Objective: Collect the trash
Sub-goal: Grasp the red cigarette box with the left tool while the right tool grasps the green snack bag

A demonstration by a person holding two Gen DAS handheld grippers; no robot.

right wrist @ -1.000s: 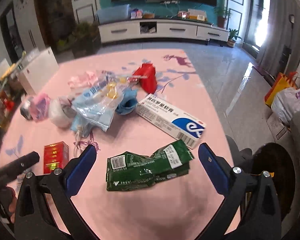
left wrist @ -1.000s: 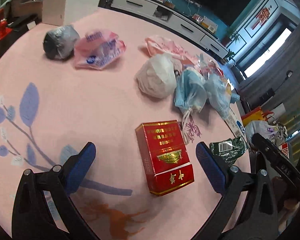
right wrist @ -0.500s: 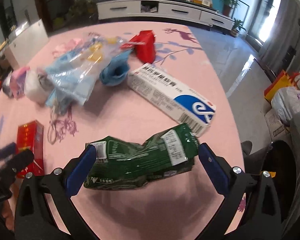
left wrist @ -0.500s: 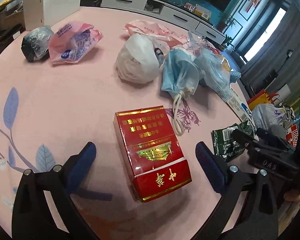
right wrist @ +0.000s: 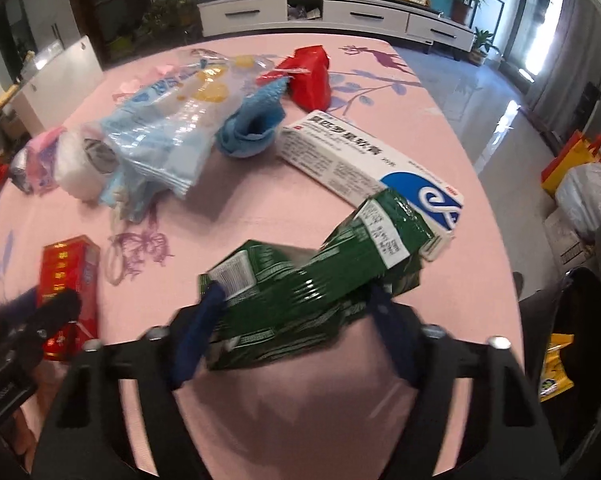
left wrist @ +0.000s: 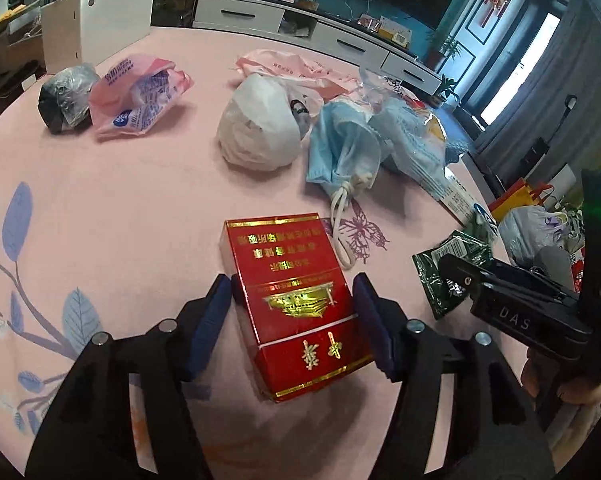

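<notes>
A red cigarette pack lies on the pink tablecloth. My left gripper has closed on its two long sides. The pack also shows in the right wrist view. My right gripper is shut on a crumpled green foil wrapper, which bulges up between the pads. The wrapper and the right gripper also show at the right of the left wrist view.
More trash lies beyond: a white medicine box, blue face masks, a white bag, a pink bag, a black bag, a red packet. A dark bin stands off the table's right edge.
Both grippers moved forward and closed: the left on the red pack, the right on the green wrapper, which has crumpled and risen.
</notes>
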